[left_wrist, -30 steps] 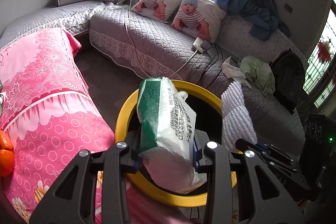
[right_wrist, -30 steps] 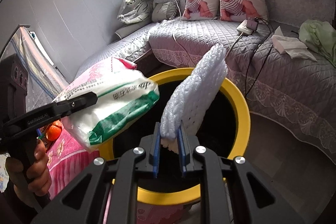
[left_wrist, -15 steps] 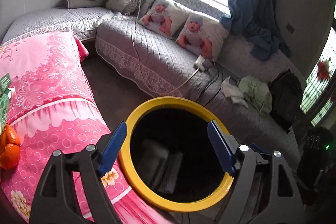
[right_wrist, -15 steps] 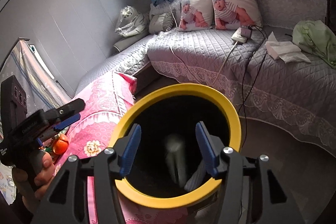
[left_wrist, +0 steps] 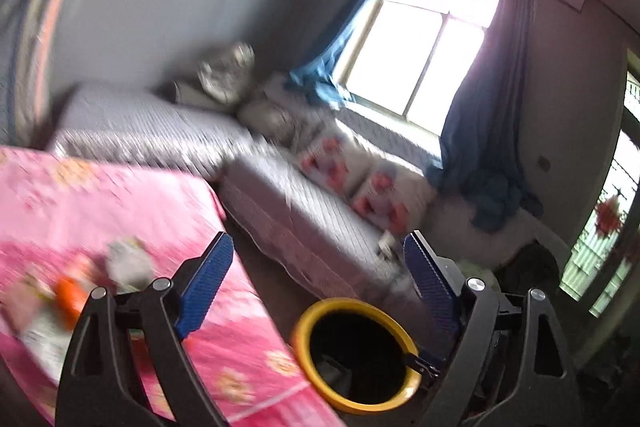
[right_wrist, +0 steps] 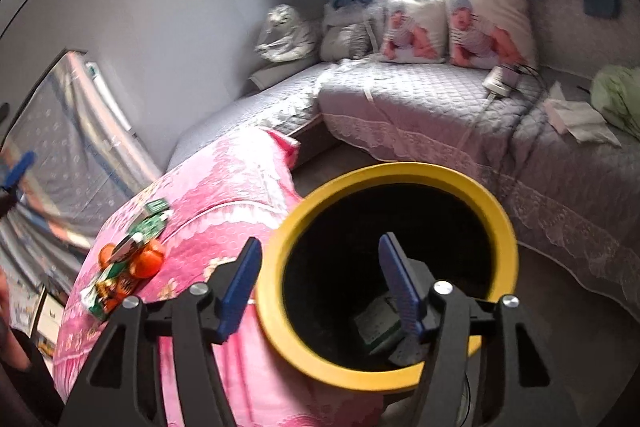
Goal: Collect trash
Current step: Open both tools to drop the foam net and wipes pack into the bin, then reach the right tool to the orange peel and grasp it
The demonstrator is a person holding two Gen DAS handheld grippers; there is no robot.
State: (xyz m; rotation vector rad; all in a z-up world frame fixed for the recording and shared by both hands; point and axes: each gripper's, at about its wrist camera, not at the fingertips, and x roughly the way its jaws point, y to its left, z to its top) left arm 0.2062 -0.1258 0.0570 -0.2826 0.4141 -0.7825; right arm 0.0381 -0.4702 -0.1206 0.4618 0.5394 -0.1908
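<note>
Right gripper released, blue pads spread, nothing between them; jaws just been opening. Hangs right over yellow-rimmed bin, mouth of bin filling the gap between the pads. Green-and-white packet down at bin bottom, below and just left of the right-hand pad, lying flat-ish, long axis slanting up to the right; part of it hidden behind that pad. Something darker next to it at bin floor, can't make out.

Left gripper also released, pads wide apart and empty; jaws just been opening. Bin seen lower centre from this view, well below the pads, rim only partly clear; contents a dim grey shape, unreadable. Whole left view motion-blurred.

More litter on pink bedspread: green wrappers and orange peel-like pieces in a loose cluster left of bin, well apart from right pads; wrappers strung roughly along a diagonal toward upper right. Same cluster in left view just a smear of orange and grey. Grey quilted sofa behind bin, two printed cushions on it. Left gripper's blue tip barely showing at far left edge of right view, blurred, cut off.
</note>
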